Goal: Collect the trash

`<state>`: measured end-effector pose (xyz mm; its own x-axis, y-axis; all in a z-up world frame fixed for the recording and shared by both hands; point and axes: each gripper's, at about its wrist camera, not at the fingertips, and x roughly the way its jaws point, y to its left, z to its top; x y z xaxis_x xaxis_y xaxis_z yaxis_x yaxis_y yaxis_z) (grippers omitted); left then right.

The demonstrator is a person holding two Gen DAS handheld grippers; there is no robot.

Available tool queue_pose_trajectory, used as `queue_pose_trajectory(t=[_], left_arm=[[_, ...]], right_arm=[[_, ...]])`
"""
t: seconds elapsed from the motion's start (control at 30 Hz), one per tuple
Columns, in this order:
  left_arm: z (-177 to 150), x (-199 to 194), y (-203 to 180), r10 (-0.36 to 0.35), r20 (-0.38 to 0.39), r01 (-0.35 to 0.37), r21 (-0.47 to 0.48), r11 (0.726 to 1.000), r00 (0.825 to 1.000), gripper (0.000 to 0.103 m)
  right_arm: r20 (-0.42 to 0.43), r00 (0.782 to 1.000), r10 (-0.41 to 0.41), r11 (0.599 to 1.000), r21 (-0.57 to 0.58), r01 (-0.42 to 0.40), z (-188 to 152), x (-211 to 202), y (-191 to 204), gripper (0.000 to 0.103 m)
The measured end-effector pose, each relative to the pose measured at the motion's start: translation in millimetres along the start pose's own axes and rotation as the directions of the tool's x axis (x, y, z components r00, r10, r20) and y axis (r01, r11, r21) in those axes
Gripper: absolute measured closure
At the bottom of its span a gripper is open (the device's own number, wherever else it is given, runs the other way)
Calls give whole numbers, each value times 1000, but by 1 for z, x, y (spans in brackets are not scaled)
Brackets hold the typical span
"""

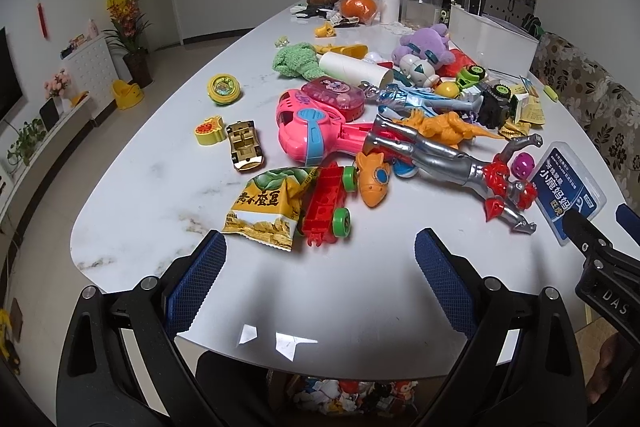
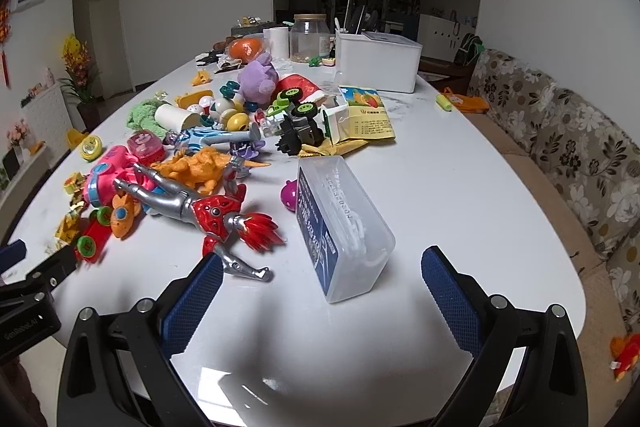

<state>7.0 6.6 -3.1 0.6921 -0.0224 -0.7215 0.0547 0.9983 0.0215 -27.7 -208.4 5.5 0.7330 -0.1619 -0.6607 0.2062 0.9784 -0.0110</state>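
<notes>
Looking from the left wrist: the left gripper (image 1: 320,259) hangs over the near edge of the table (image 1: 160,155), jaws spread wide, nothing between them
Snack packet: the yellow and green snack packet (image 1: 269,211) lies flat just ahead of the left finger, touching the red toy car (image 1: 326,205) on its right
Packet axis: long side runs roughly away from the camera, leaning slightly left, so the jaws would straddle its short width
Nearer hand: the left, by my judgement; the right gripper (image 1: 596,239) shows only at the far right edge, well apart from the packet

Looking from the right wrist: the right gripper (image 2: 322,287) is likewise wide open and empty
Plastic box: a clear plastic box (image 2: 342,227) with a blue label sits between and just ahead of the fingers, long axis pointing away and a little left
Yellow wrappers: yellow wrappers (image 2: 366,119) lie farther up the table, beside the black toy truck (image 2: 300,133)
Trash or not: the box may not be trash; I cannot tell
</notes>
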Motion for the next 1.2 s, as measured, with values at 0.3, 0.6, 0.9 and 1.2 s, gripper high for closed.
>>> queue_pose_trajectory(t=[0.3, 0.6, 0.9, 1.2], left_arm=[[-3, -1, -2, -20, -7, 20, 1, 1000, 1000, 10], [-6, 0, -13, -33, -13, 34, 24, 999, 999, 10], [-6, 0, -12, -23, -15, 23, 22, 999, 1000, 10], [-5, 4, -13, -23, -11, 23, 20, 1000, 1000, 10]], right_arm=[[-11, 1000, 13, 1000, 3, -13, 3, 0, -15, 5], [-30, 1000, 3, 1000, -17, -4, 12, 8, -26, 5], [-54, 997, 48, 998, -42, -50, 12, 20, -15, 5], [-115, 983, 143, 989, -20, -147, 24, 54, -36, 25]])
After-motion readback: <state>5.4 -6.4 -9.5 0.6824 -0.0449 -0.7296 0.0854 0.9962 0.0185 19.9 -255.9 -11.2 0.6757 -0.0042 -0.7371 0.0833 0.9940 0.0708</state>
